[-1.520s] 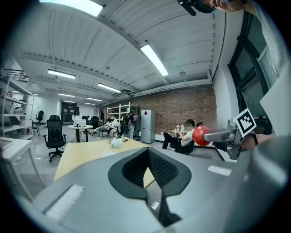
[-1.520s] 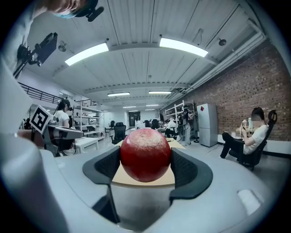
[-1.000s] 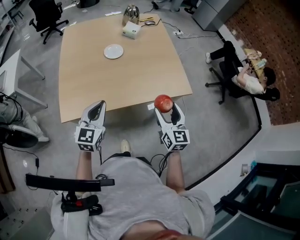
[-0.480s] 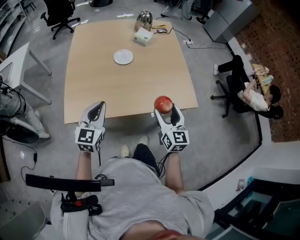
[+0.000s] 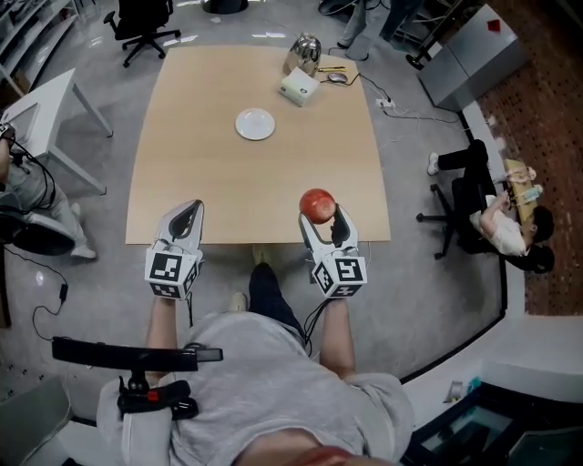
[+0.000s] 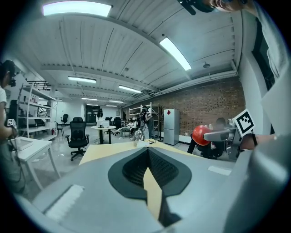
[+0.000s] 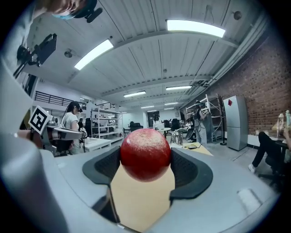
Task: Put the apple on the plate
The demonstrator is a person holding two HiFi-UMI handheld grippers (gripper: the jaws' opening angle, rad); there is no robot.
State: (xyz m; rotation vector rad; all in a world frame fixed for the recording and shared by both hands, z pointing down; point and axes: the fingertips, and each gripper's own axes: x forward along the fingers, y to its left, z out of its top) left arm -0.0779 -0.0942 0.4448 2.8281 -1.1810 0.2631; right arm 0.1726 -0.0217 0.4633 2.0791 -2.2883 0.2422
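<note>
A red apple (image 5: 317,205) sits between the fingers of my right gripper (image 5: 320,212), which is shut on it just above the near edge of the tan table (image 5: 209,173). In the right gripper view the apple (image 7: 145,154) fills the gap between the dark pads (image 7: 187,169). The small white plate (image 5: 255,124) lies bare on the far half of the table, well ahead of both grippers. My left gripper (image 5: 188,214) hovers at the table's near edge, shut and holding nothing; its pads (image 6: 136,166) meet at the tip. The left gripper view also catches the apple (image 6: 200,135) off to the right.
A white box (image 5: 300,87), a shiny kettle (image 5: 305,51) and a mouse (image 5: 339,78) stand at the table's far right corner. A white desk (image 5: 55,96) is to the left, and a black office chair (image 5: 146,18) is beyond the table. A seated person (image 5: 499,227) is on the right.
Both grippers have come forward together, from over the floor to the table's near edge. The apple stays gripped in the right one. The table and plate look closer.
</note>
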